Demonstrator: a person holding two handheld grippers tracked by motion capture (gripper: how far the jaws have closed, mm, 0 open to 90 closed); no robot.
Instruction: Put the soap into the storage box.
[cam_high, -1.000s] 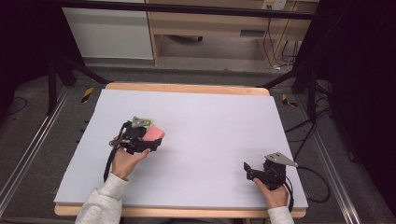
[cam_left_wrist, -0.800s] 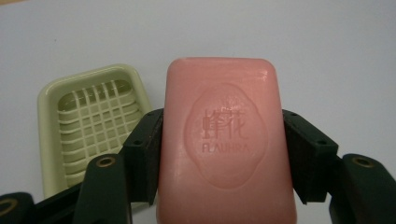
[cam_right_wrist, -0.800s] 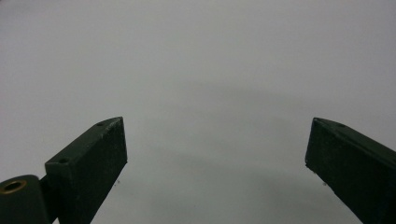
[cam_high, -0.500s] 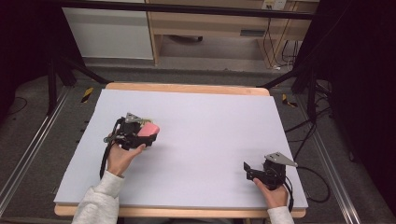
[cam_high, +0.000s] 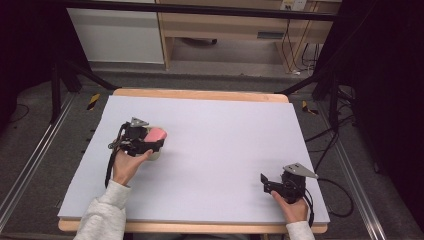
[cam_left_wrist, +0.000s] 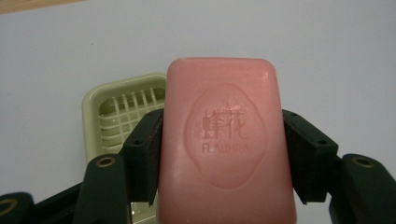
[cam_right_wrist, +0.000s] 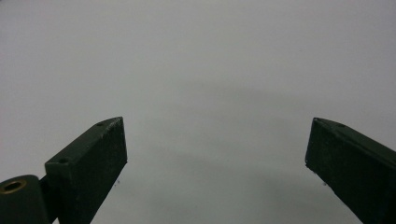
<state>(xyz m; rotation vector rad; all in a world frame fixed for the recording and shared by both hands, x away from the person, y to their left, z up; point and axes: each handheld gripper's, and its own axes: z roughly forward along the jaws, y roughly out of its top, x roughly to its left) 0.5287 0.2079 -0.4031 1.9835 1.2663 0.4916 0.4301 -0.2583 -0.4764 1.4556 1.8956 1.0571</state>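
Left gripper (cam_left_wrist: 219, 154) jaws clamp pink soap (cam_left_wrist: 225, 140) above dish (cam_left_wrist: 122, 114) — right gripper (cam_right_wrist: 217, 154) jaws wide.

High view: table (cam_high: 225, 150) evenly lit from overhead, pale and without glare; surroundings fall to near black at both sides. Shadows soft and short. Left gripper view: soap bar (cam_left_wrist: 226, 140) sharp, embossed lettering legible, mild sheen. Right gripper view: dim grey, fingers (cam_right_wrist: 91, 163) slightly soft, faint diffuse shadow between them.
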